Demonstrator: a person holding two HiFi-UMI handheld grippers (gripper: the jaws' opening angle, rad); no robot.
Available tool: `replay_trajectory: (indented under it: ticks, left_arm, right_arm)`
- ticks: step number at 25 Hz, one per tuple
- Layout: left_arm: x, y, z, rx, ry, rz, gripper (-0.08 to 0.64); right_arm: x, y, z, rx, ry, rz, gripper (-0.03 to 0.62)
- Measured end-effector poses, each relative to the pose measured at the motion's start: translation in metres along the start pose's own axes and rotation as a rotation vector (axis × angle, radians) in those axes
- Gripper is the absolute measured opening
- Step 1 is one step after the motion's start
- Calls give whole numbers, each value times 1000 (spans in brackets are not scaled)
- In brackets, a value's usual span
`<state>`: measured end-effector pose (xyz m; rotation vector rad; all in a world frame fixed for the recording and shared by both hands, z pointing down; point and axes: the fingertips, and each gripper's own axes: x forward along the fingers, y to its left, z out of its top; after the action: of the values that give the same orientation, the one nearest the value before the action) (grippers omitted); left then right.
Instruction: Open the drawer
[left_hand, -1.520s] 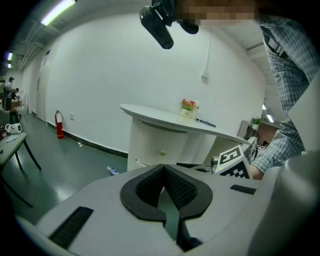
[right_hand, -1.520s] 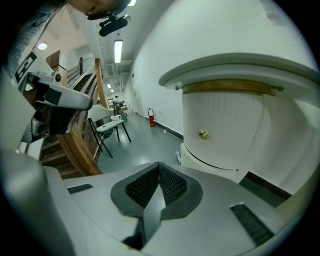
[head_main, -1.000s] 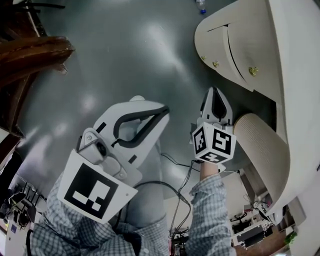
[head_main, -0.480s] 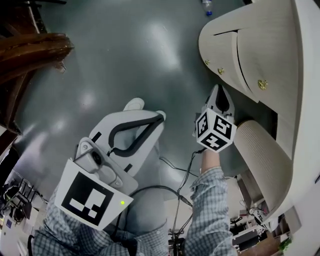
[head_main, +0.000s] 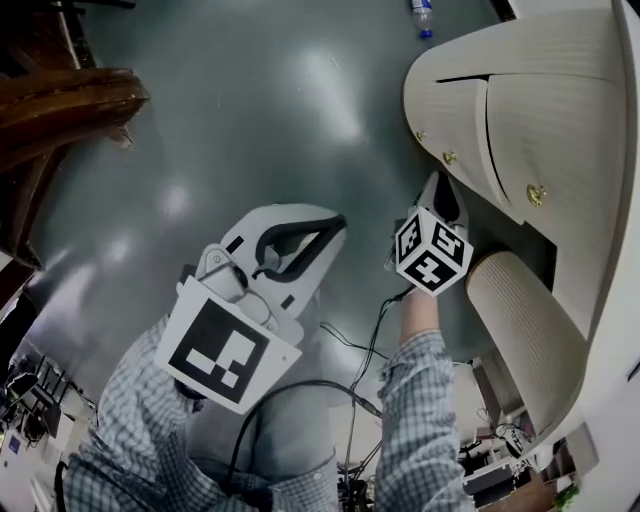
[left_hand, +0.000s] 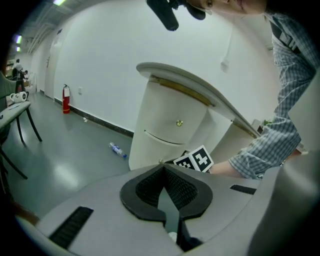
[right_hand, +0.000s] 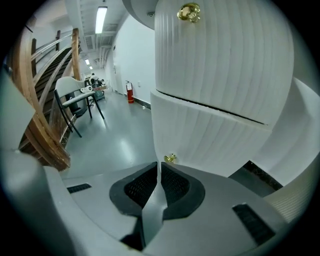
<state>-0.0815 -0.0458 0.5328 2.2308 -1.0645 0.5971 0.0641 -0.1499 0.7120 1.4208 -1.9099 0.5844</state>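
Jaws of the right gripper are pressed together, nothing between them. The brass knob of the lower drawer sits just past the tips at 1 o'clock, apart from them. Jaws would have to spread to take it. The left gripper is also pressed together and empty, at 9 o'clock of the right one in the head view, farther from the cabinet. Right is nearer.

The lower drawer has a cream, vertically ribbed, curved front; it sits shut beneath the upper drawer, with a thin dark seam between the two. Its small brass knob projects from the front; the upper drawer, also shut, carries a matching upper knob.
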Motion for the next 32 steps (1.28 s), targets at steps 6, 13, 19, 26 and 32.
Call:
replay_trajectory:
  ticks: [6,13,19,26,32]
  left_arm:
    - [32,10,-11,-7,19,-5,4]
    - [60,21,-32,1,104,11,3]
    - [67,21,-36,22,125,5,3]
    - [65,27,-44,21,141,19,3]
    - [62,26,-47,36,151,14,3]
  right_arm:
    - [12,-7,-4,-1,21,-33,12]
    - [26,-13,-10,38,46,-43,98]
    - [35,-16,-3,89,30,-41,105]
    - [44,-20,0,155,28,-63,87]
    - [43,-15,-2,146,14,-65,81]
